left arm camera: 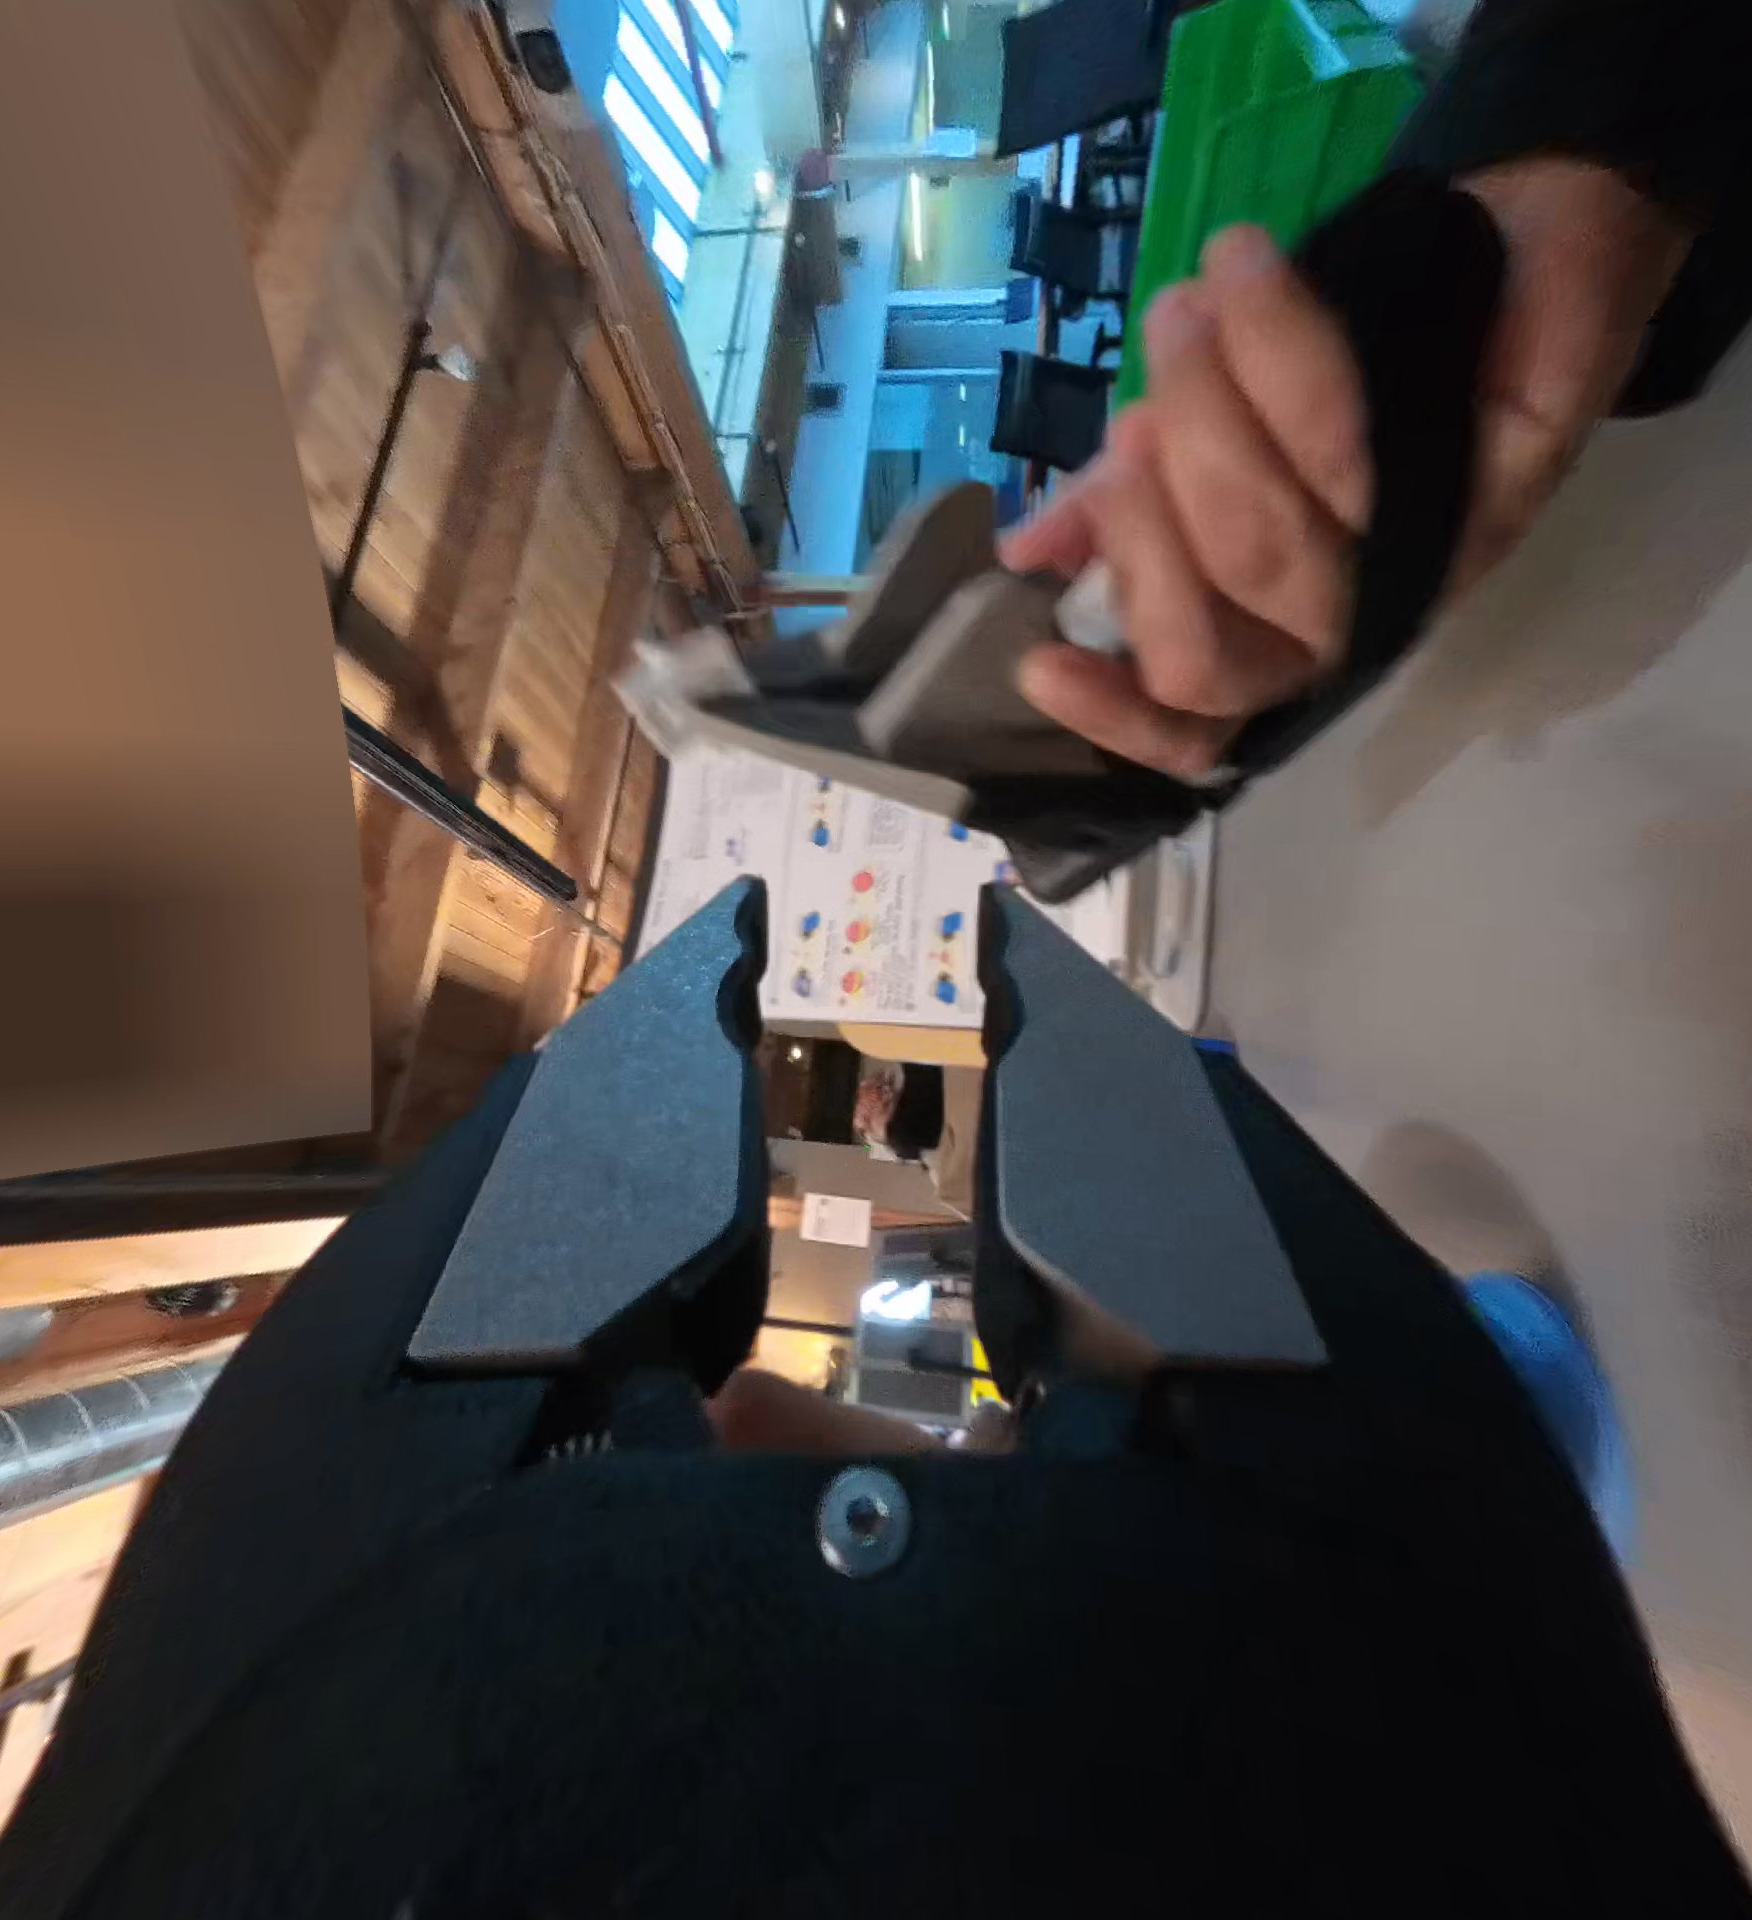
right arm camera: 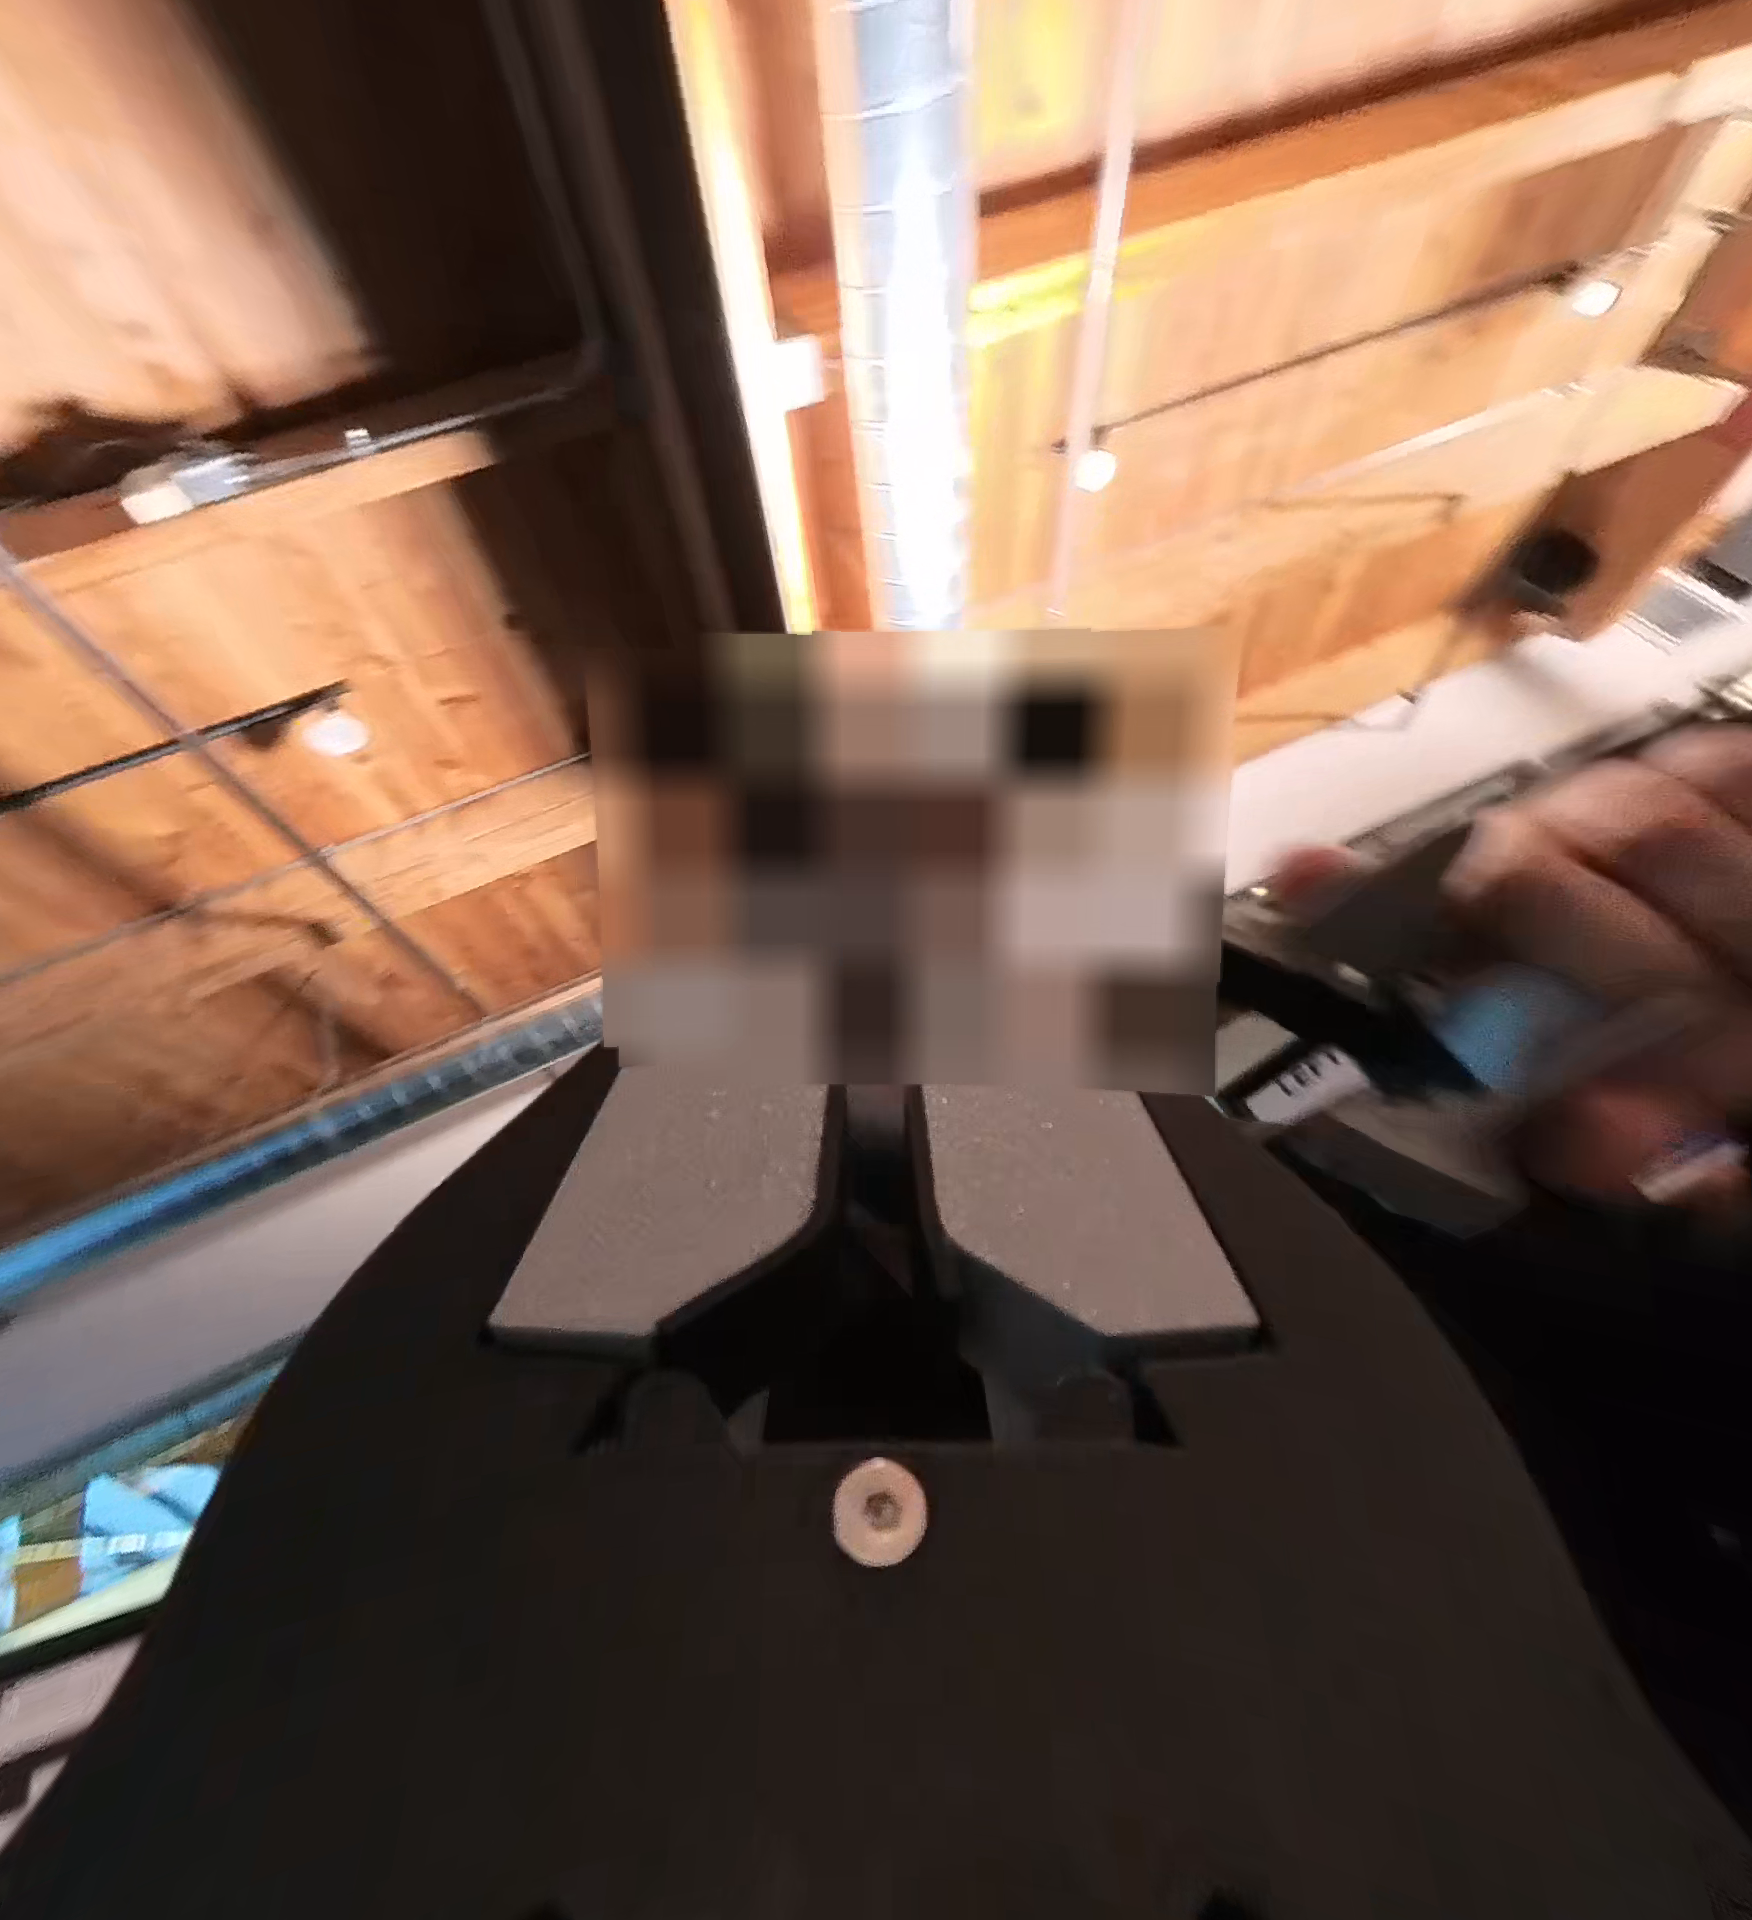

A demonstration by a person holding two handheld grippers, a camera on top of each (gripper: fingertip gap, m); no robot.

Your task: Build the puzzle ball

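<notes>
My left gripper (left arm camera: 872, 935) is open and empty, held off the pale table (left arm camera: 1474, 935), which runs down the right of the tilted left wrist view. A blurred blue shape (left arm camera: 1547, 1382) lies on the table beside it; I cannot tell what it is. A sheet (left arm camera: 851, 914) with coloured pictures lies beyond the fingertips. My right gripper (left arm camera: 747, 707) is held by a hand (left arm camera: 1246, 499) above the table. In the right wrist view it (right arm camera: 872, 1101) points up at the ceiling, its fingers (right arm camera: 706, 1195) close together and its tips hidden by a mosaic patch.
A green box (left arm camera: 1256, 135) stands at the table's far end. Wooden ceiling beams (right arm camera: 228, 675) and a metal duct (right arm camera: 903, 312) fill the right wrist view. A hand (right arm camera: 1630, 935) holding the other gripper shows blurred at its right edge.
</notes>
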